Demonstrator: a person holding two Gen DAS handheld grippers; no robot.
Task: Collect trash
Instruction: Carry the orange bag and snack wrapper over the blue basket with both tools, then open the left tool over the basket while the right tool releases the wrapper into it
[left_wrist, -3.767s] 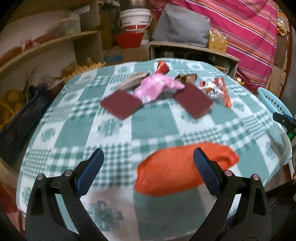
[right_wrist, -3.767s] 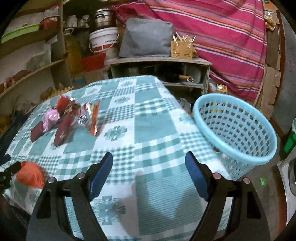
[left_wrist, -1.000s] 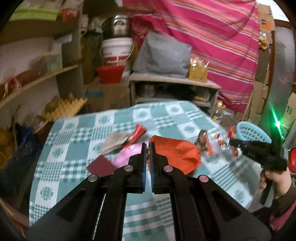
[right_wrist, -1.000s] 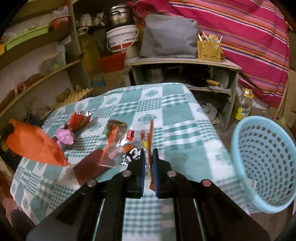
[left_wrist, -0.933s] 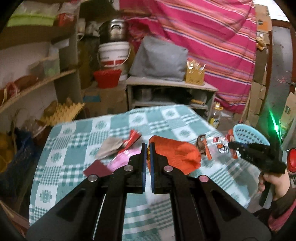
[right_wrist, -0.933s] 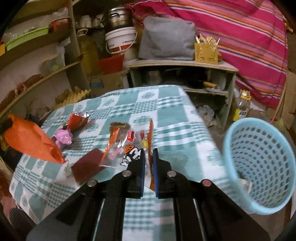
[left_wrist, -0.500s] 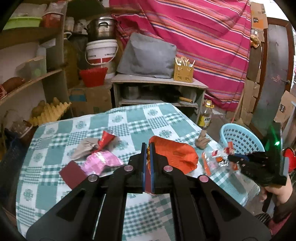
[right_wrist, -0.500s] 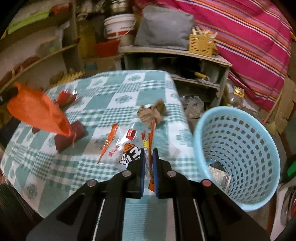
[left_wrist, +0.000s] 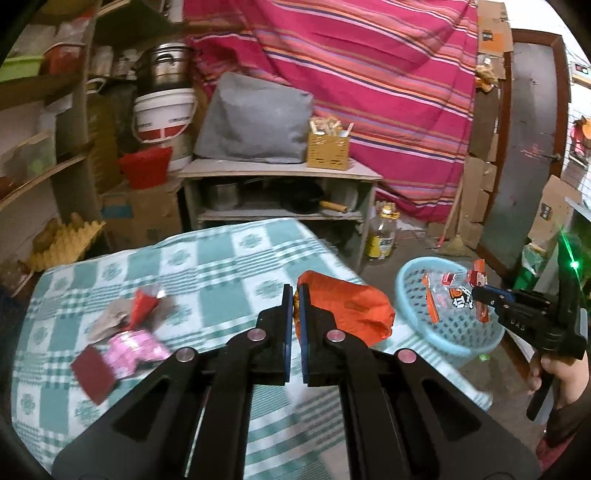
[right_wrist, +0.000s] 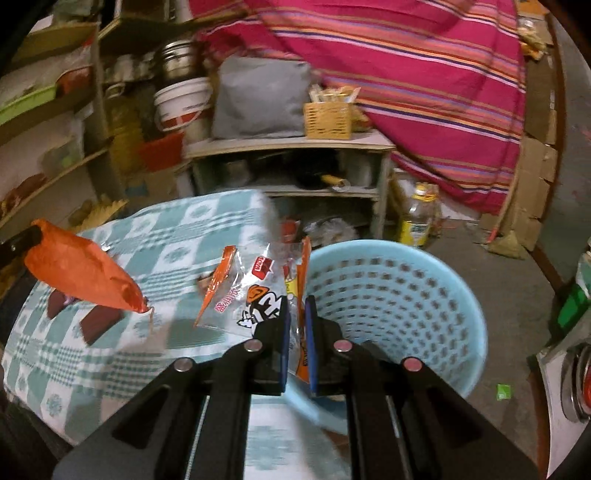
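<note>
Left wrist view: the left gripper (left_wrist: 294, 295), at frame center, pinches 1 orange bag (left_wrist: 343, 312) above the checkered table (left_wrist: 221, 266). Right wrist view: the right gripper (right_wrist: 296, 306) clamps 1 clear snack wrapper (right_wrist: 251, 291) at center, beside the rim of 1 blue basket (right_wrist: 399, 295). On the table at lower left lie 2 maroon squares (right_wrist: 99, 323), 1 pink wrapper (left_wrist: 133, 350) and 1 red wrapper (left_wrist: 142, 302).

Basket (right_wrist: 424, 295) near rim hidden behind right gripper (right_wrist: 296, 332); its contents can't be made out; tablecloth (right_wrist: 110, 369) foreground blurred.

Wrist views — both share basket (left_wrist: 413, 273), table (right_wrist: 173, 236)
</note>
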